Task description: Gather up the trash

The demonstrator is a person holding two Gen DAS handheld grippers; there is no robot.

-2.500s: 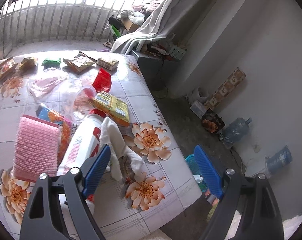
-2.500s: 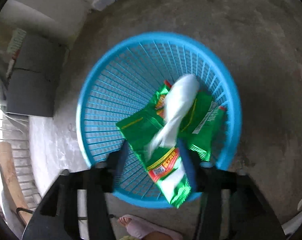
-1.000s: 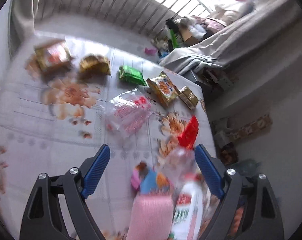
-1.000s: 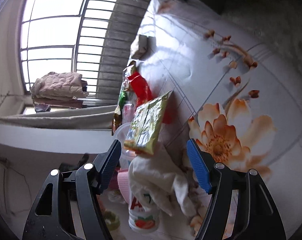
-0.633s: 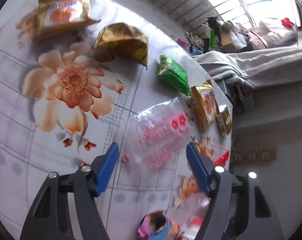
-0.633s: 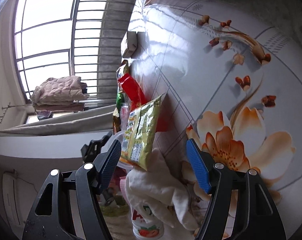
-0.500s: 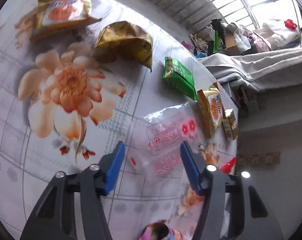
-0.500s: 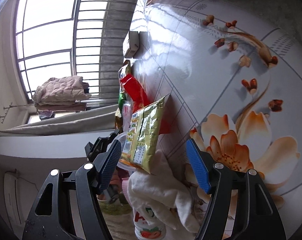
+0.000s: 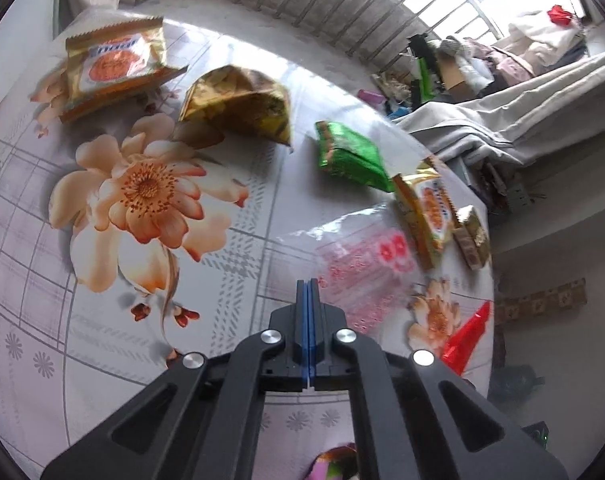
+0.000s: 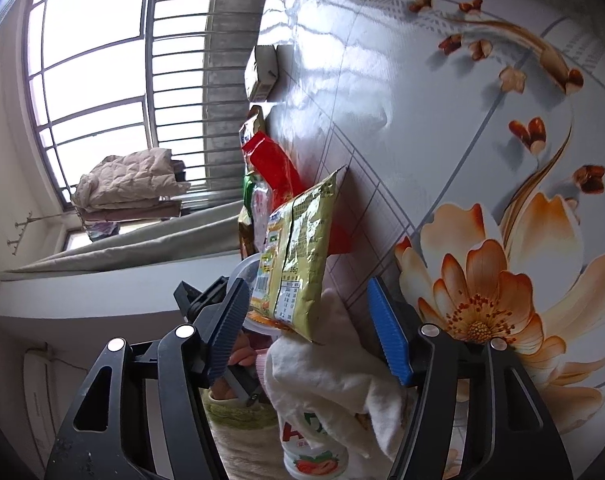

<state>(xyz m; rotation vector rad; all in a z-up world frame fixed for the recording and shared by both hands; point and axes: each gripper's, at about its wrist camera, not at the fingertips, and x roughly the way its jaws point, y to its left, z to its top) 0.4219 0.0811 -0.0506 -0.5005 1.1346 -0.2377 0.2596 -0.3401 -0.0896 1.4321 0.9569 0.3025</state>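
Over the flowered worktop (image 9: 102, 280) the left tongs (image 9: 307, 284) pointed steeply down, blue pads pressed flat together at the near edge of the clear pink-printed plastic bag (image 9: 366, 268). Whether a fold of that film was pinched between them could not be told; the pad tips sat right at its rim. The bag lay crumpled and glossy, see-through, with red and pink markings, flat on the worktop. Just beyond it lay an orange-and-gold snack packet (image 9: 426, 216), with a small gold box (image 9: 472, 238) touching its far side. Further up sat a green wrapper (image 9: 350, 156), then a crumpled gold foil bag (image 9: 242, 104), and at the far corner another gold packet with an orange disc (image 9: 114, 68). A red wrapper (image 9: 466, 338) stuck out near the worktop's right edge.

Across on the other side, the right tongs (image 10: 308, 332) were held at a shallow downward tilt and rolled sideways, so the worktop (image 10: 442, 140) stood like a wall on the right of that view. Their jaws were closing, pads apart, and between them showed the lower end of a yellow-green snack packet (image 10: 298, 252) and a white cloth (image 10: 334, 380); neither pad pressed on them. The packet had its printed back with a barcode facing the camera. Under the cloth stood a white bottle with a strawberry label (image 10: 314, 448). Behind the packet stood a red wrapper (image 10: 274, 168) and, further off, a small carton (image 10: 262, 72).
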